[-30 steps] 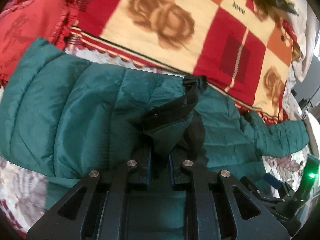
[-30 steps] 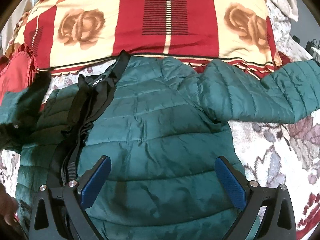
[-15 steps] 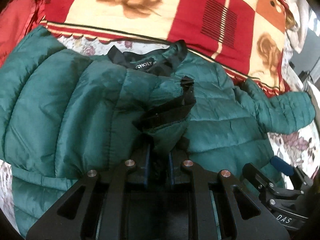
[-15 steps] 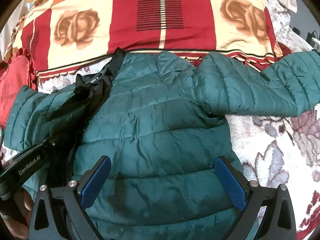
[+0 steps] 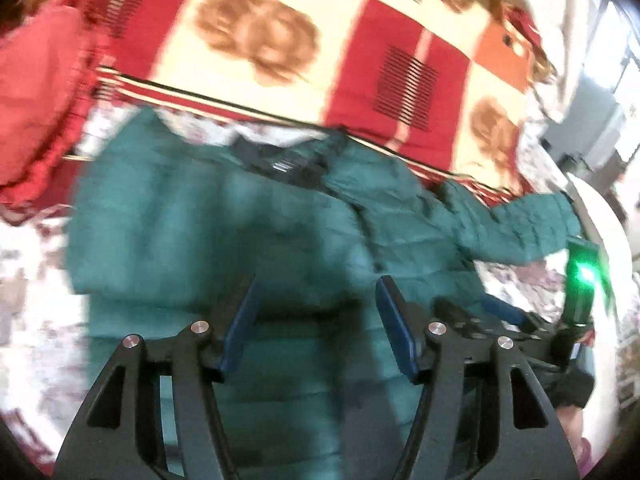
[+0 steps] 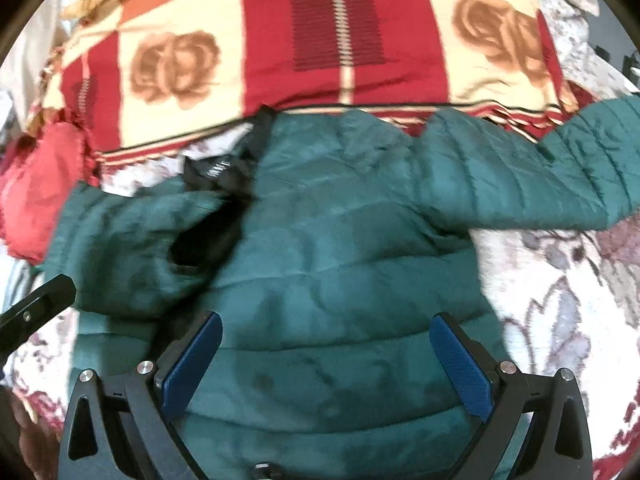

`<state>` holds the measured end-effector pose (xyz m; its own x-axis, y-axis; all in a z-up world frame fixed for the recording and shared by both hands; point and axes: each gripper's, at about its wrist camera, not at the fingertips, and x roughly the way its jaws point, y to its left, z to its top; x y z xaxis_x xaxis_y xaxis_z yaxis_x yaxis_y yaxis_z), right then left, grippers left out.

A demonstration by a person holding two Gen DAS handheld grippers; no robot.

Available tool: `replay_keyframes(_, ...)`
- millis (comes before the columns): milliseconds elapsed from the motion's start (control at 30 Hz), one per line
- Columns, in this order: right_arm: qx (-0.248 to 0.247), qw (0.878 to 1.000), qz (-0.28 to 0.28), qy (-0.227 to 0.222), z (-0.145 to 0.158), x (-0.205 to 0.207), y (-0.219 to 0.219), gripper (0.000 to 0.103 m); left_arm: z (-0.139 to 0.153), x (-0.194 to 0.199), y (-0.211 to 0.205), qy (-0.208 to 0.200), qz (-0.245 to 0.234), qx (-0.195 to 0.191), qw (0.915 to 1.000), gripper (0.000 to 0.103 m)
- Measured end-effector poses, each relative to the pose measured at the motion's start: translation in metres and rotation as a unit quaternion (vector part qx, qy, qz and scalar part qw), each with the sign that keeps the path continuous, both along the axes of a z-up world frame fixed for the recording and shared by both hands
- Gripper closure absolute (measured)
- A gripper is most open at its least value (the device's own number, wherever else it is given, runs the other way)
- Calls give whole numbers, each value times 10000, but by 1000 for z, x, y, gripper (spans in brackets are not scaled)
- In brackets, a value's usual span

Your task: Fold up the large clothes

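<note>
On the bed (image 6: 560, 300), over a floral sheet below a red-and-cream rose blanket (image 6: 340, 28), lies the green puffer jacket (image 6: 340, 248), one sleeve folded across its front, the other stretched out sideways. The left tool (image 5: 318, 300) has just been opening, nothing between its pads (view blurred). The right tool (image 6: 326, 344) hangs released, wide above the jacket.

Pretty bright overall, daylight blowing out the upper right corner of the left wrist view. Heavy motion smear there, green jacket (image 5: 248, 232) and patterned blanket (image 5: 256, 32) all mushy. Sharper on the right wrist view, only mildly soft. Classic fisheye bending plus black vignette corners. Glaring green LED (image 5: 585, 272) bleeding at the right edge.
</note>
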<state>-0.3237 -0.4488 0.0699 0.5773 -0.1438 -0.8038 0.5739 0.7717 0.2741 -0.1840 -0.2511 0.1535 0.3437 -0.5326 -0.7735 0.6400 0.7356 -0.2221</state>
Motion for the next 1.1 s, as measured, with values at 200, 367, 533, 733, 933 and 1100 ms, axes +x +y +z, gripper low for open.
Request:
replay_keyframes(200,776,9949,487,-430,12,32,22,0,8,36,58,-389,1016,281,9937,43)
replay_keyframes(367,985,9926,670,-219,-6,68,36,0,-10,64,91,-249,1523,317,9875,43)
replay_keyframes(533,928,9923,809,-155,-18,91,43,12,-21,77,103,-7,1604,154,9869,43)
replay_keyframes(733,498,9941,956,-98,-18,108,49,54,-26,80,98,72,1542,111,9880,43)
replay_keyframes(933,-532,9922,1122,-140,4,106,58,83,-22,84,108,273,1556,-108,9874,43)
replay_keyframes(1100,-1355,9873,715,-431,38,89,33,84,-16,94,130,287,1942,-337,9800,43)
